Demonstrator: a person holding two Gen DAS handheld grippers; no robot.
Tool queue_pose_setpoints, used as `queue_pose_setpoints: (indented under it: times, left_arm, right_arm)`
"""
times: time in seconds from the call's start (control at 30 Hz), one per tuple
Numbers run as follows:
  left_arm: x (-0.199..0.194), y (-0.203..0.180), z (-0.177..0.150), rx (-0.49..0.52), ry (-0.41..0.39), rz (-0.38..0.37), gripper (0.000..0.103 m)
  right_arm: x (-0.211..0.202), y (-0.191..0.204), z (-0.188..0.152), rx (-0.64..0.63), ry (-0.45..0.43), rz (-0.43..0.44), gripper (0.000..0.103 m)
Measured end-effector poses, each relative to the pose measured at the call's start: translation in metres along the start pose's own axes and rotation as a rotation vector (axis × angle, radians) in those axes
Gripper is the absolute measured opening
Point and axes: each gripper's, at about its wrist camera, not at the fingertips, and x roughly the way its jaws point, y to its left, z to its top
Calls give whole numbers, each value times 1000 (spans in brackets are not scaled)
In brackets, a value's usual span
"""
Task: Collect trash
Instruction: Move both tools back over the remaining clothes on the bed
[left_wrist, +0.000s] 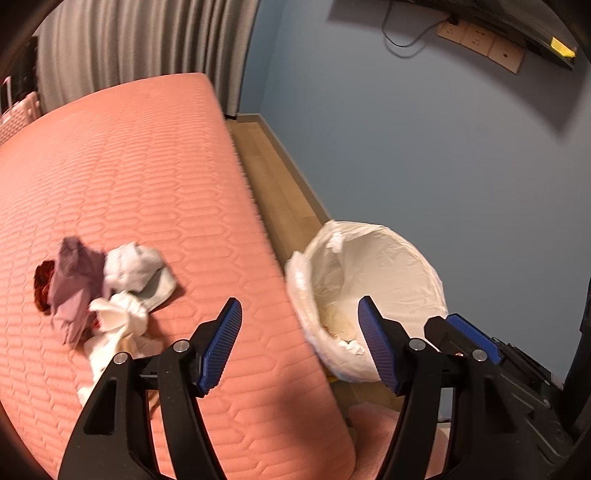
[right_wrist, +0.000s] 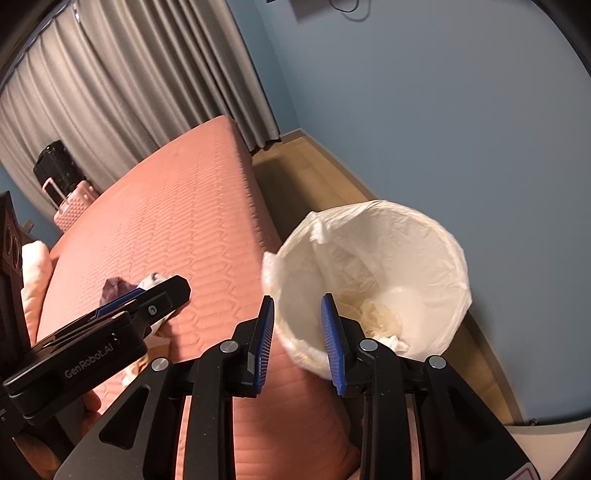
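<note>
Between drops: both grippers empty, more trash waiting on the bed

The left gripper (left_wrist: 299, 332) hangs with fingers wide apart and nothing between them; the right gripper (right_wrist: 297, 325), fingers narrowly parted and empty, sits over the near rim of the lined trash bin (right_wrist: 458, 258). The pile of crumpled tissues and wrappers (left_wrist: 107, 295) lies on the pink mattress (left_wrist: 147, 166), near its edge. Best to pinch one loose wad cleanly, lift clear, and release well inside the liner.

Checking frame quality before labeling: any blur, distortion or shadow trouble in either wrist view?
Left wrist: trash pile on the bed is motion-smeared; fisheye bends the bed edge; dark vignette in the corners. Right wrist: bin fairly sharp, its liner bright but readable; curtain curved by the lens.
</note>
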Motion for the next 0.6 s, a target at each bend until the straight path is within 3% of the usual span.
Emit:
queue_pose_setpoints:
  times: [0.6]
  left_arm:
    - [-32, 92, -43, -157, 1, 95, 63]
  right_arm:
    - [-1, 76, -36, -130, 56, 49, 28]
